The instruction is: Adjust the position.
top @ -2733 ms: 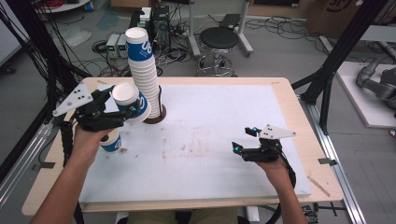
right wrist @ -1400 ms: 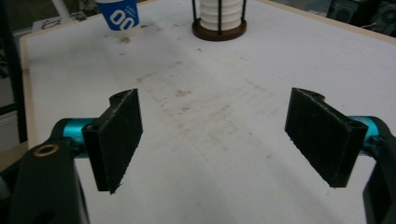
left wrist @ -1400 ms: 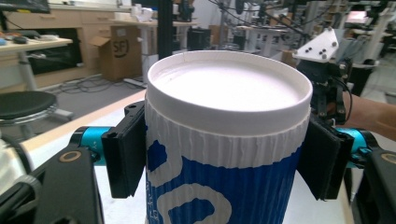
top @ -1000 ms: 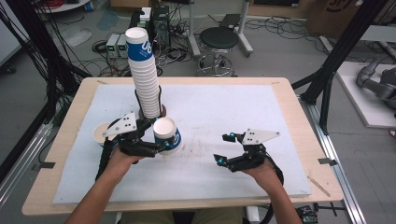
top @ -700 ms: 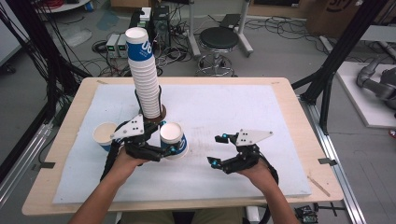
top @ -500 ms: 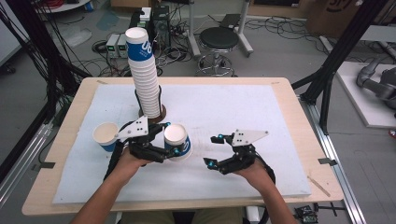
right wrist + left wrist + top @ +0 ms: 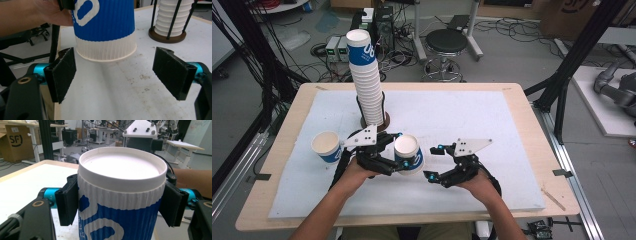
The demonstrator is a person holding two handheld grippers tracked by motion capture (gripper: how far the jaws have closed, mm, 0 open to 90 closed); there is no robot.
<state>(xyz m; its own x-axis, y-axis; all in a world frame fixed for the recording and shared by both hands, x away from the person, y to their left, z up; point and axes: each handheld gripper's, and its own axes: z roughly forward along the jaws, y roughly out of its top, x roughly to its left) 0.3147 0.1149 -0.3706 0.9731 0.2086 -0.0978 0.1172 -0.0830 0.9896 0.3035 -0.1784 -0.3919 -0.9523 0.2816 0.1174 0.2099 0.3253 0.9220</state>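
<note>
A blue-and-white ribbed paper cup [image 7: 409, 150] stands mouth up at the middle front of the white mat. My left gripper [image 7: 402, 151] is shut on it, and its pads [image 7: 67, 202] press both sides of the cup [image 7: 122, 195]. My right gripper [image 7: 432, 162] is open just right of the cup, jaws wide apart. In the right gripper view the cup [image 7: 105, 30] is right ahead of my right gripper [image 7: 117, 75], with nothing between the jaws. I cannot tell whether the cup's base touches the mat.
A tall stack of cups [image 7: 364, 75] rises from a round wire holder [image 7: 375, 121] at the back left, and the same stack [image 7: 172, 17] appears in the right gripper view. Another single cup [image 7: 326, 146] stands at the mat's left. The white mat [image 7: 492, 120] covers a wooden table.
My left gripper carried the cup from beside the stack rightwards to the middle front. A second cup now stands alone at the left. My right gripper moved left towards the held cup.
</note>
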